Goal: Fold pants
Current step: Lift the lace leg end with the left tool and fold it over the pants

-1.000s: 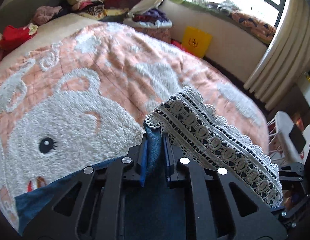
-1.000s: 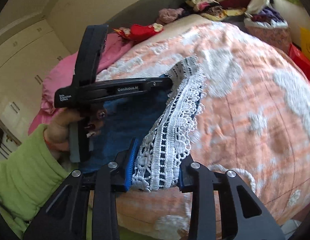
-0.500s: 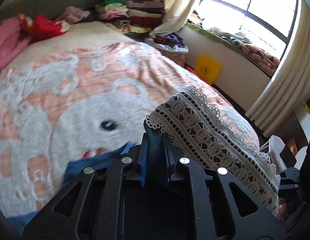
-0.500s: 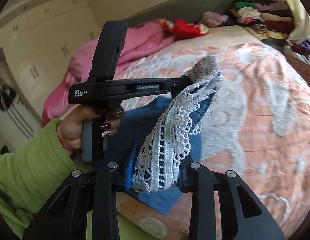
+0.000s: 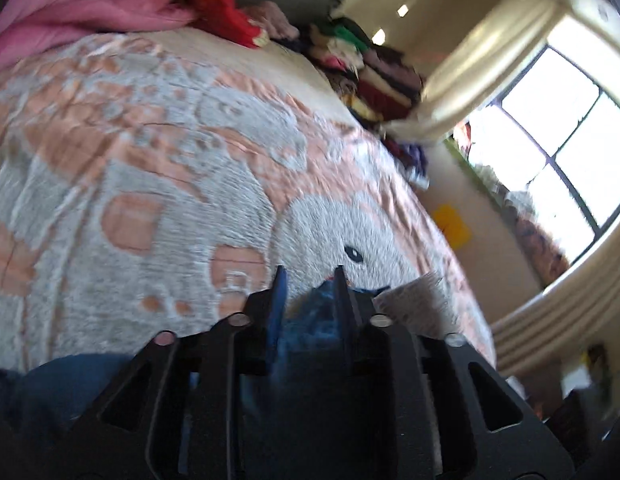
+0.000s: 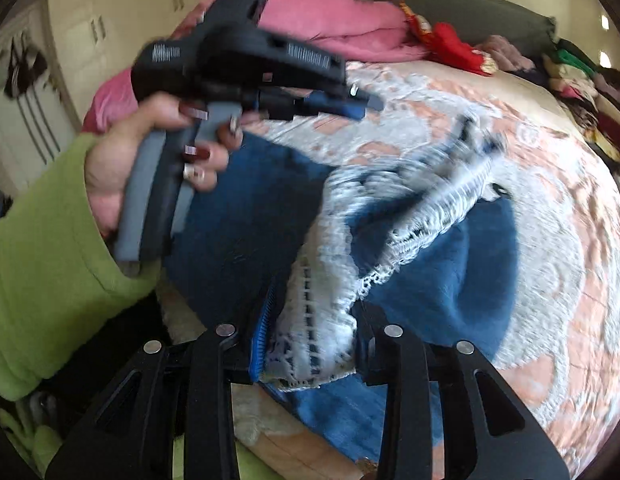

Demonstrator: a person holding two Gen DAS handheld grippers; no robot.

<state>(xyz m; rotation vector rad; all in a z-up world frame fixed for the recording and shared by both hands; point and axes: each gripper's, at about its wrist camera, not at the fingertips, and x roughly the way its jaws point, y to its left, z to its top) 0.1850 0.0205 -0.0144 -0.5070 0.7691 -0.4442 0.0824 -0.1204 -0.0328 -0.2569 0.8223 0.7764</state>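
The blue pants (image 6: 461,280) with a white lace hem (image 6: 393,240) lie partly on the peach bed blanket (image 6: 549,184). My right gripper (image 6: 310,344) is shut on the lace hem at the near edge. My left gripper (image 6: 349,104) is held above the pants in a hand with a green sleeve; its jaws stand apart and hold nothing. In the left wrist view the left gripper (image 5: 308,280) is open, with blue cloth (image 5: 313,320) and a bit of lace (image 5: 417,300) lying below and behind its fingers.
A pink quilt (image 6: 333,24) and red clothes (image 6: 453,44) lie at the bed's head. Stacks of folded clothes (image 5: 373,80) sit at the far corner. A window (image 5: 549,160) with curtains is on the right. White cupboards (image 6: 70,60) stand on the left.
My left gripper has opened and let go of the lace hem, then lifted away leftward. The freed hem has dropped onto the pants. My right gripper still grips its end.
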